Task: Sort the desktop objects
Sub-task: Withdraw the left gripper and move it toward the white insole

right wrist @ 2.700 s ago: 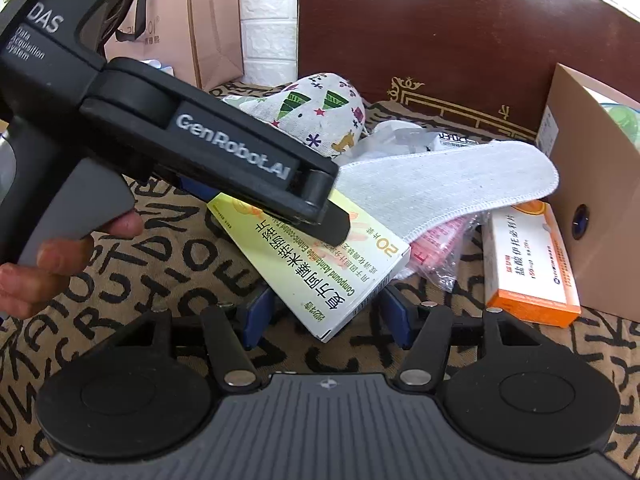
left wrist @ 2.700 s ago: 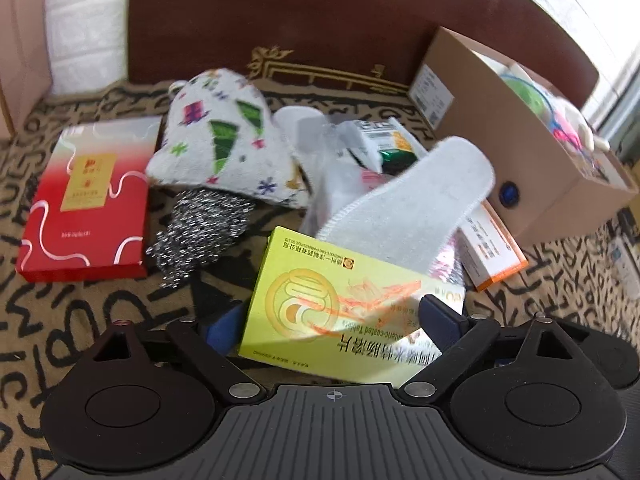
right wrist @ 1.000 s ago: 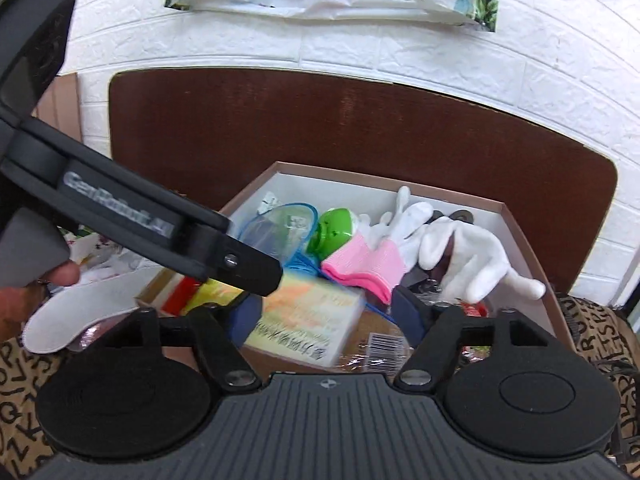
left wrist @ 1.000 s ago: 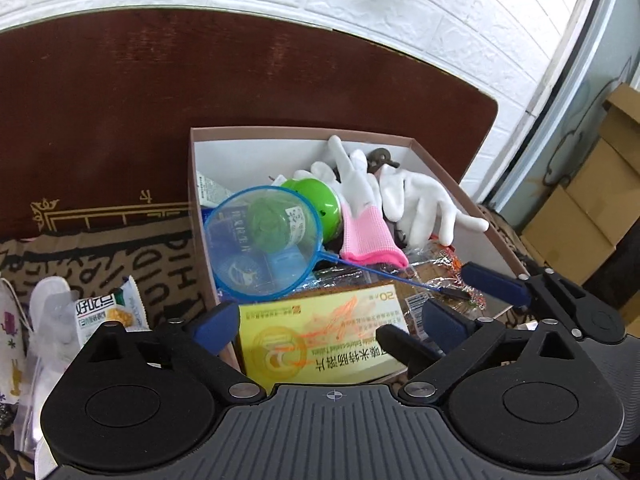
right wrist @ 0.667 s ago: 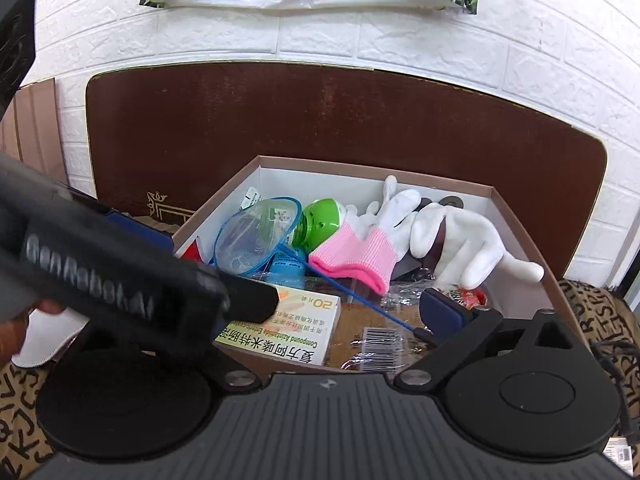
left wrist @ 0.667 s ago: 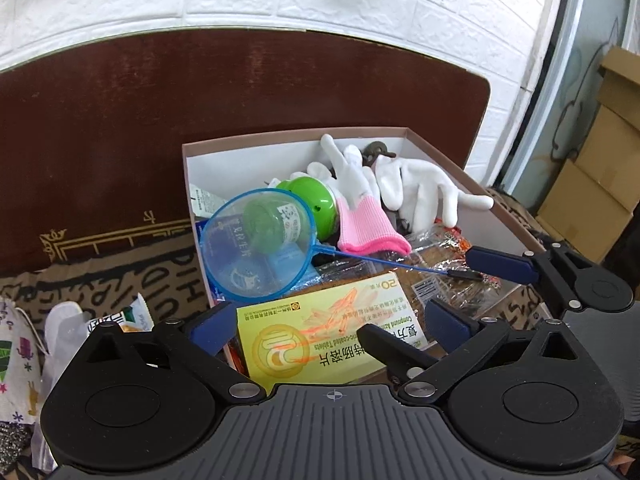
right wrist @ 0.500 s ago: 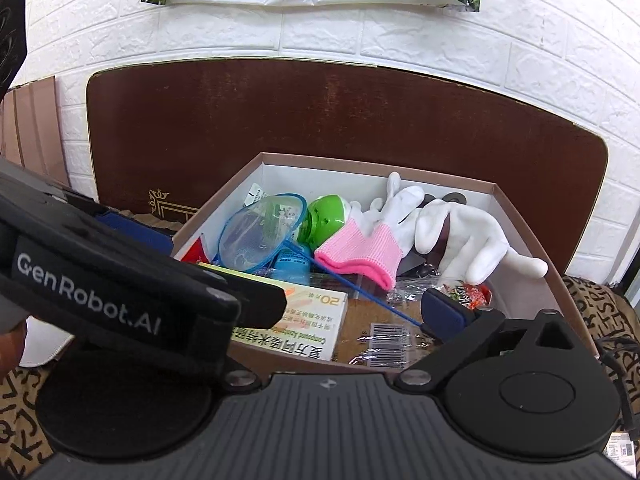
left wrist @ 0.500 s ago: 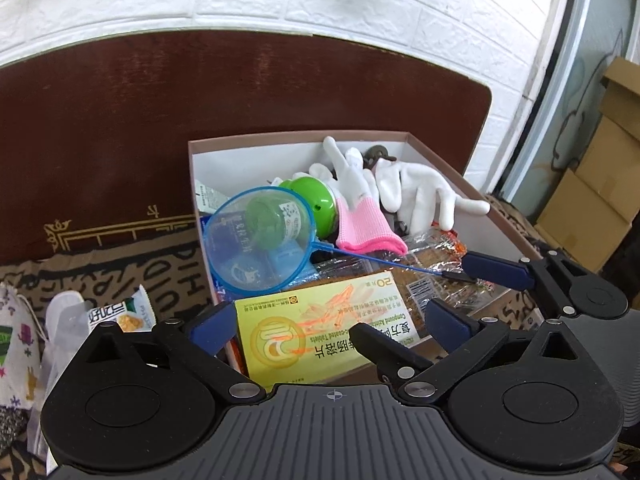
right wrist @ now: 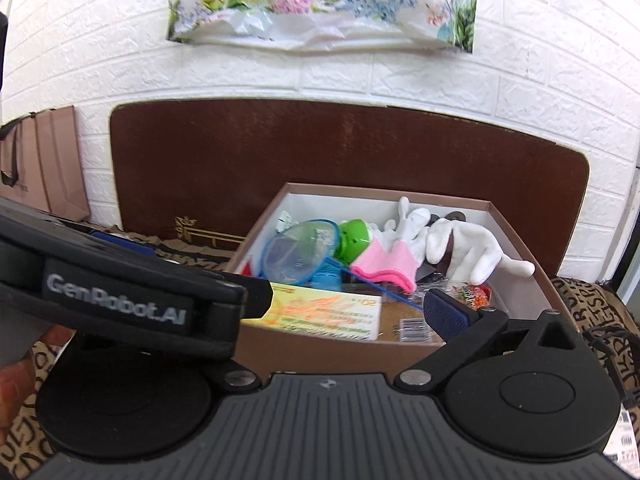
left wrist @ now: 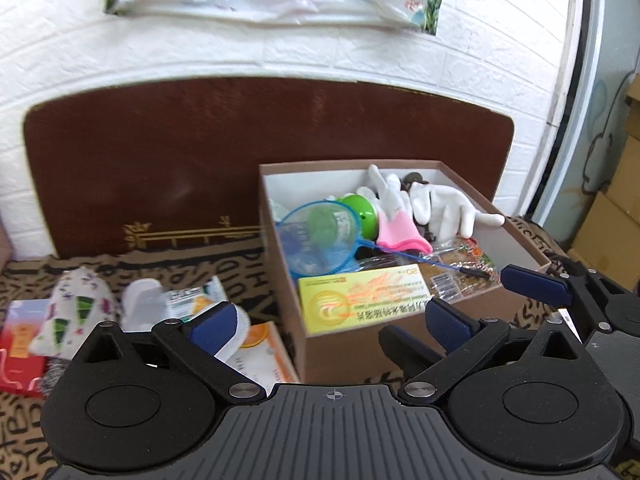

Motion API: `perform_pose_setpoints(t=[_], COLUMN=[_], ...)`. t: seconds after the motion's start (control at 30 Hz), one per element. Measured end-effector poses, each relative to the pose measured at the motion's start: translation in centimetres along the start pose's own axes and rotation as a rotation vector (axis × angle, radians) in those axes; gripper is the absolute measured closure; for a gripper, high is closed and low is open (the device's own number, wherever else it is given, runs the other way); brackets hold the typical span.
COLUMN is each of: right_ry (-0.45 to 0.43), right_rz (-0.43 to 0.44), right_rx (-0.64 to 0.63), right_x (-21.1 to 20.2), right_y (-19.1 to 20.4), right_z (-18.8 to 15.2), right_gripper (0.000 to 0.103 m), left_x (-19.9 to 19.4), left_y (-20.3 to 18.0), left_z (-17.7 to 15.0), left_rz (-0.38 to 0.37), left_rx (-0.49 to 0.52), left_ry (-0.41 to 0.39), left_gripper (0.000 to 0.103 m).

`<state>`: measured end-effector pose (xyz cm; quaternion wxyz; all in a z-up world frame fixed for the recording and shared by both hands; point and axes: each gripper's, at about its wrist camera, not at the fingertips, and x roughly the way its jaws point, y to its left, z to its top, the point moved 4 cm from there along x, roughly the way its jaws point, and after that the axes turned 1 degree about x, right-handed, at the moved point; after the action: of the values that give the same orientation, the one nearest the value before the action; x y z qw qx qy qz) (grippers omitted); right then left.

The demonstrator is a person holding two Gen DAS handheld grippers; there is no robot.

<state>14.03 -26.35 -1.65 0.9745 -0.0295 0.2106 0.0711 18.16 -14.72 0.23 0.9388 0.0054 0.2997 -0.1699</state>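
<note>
left gripper (left wrist: pixel 330 320): fingers standing wide apart, gripping nothing, hanging just in front of the cardboard box (left wrist: pixel 344 348)
right gripper (right wrist: pixel 348 308): one blue pad showing; the other is hidden behind the left tool, so I cannot tell its spread
yellow medicine box (left wrist: pixel 364 300): lying flat inside the cardboard box, against its near wall
blue net (left wrist: pixel 320 240): resting in the cardboard box behind the yellow medicine box
white gloves (left wrist: pixel 444 208): lying toward the cardboard box's far wall
</note>
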Motion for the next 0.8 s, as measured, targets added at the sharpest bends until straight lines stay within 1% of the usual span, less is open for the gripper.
perform_pose_setpoints(t=[0.17,0.3,0.47,0.67,0.8], right_ry=[-0.020,-0.025,-0.026,-0.008,0.009], right_rz=[0.008,0.044,0.038,0.073,0.088], right_rx=[0.007,0.018,-0.004,-0.006,-0.006], right_x=[-2.2,-4.1,-5.8,-6.7,-6.9], right_y=[2.4,4.4,6.9,9.5,11.0], right_z=[-0.6,-1.2,-2.4,-4.3,-5.5], right_gripper=[0.000,0.000,0.000,0.000,0.000], left_x=[-2.8,-4.7,-6.4,-7.8,-8.4], left_y=[0.4,1.1,2.3,3.9,4.8], left_z=[-1.5,-3.2,-5.4,-8.0,-9.4], left_rz=[0.033,0.057,0.114,0.160,0.175], left_rx=[-0.009,-0.028,-0.030,-0.032,-0.040], left_ry=[-0.007,0.004,0.020,0.048,0.064], left_gripper=[0.000,0.000,0.000,0.000,0.000])
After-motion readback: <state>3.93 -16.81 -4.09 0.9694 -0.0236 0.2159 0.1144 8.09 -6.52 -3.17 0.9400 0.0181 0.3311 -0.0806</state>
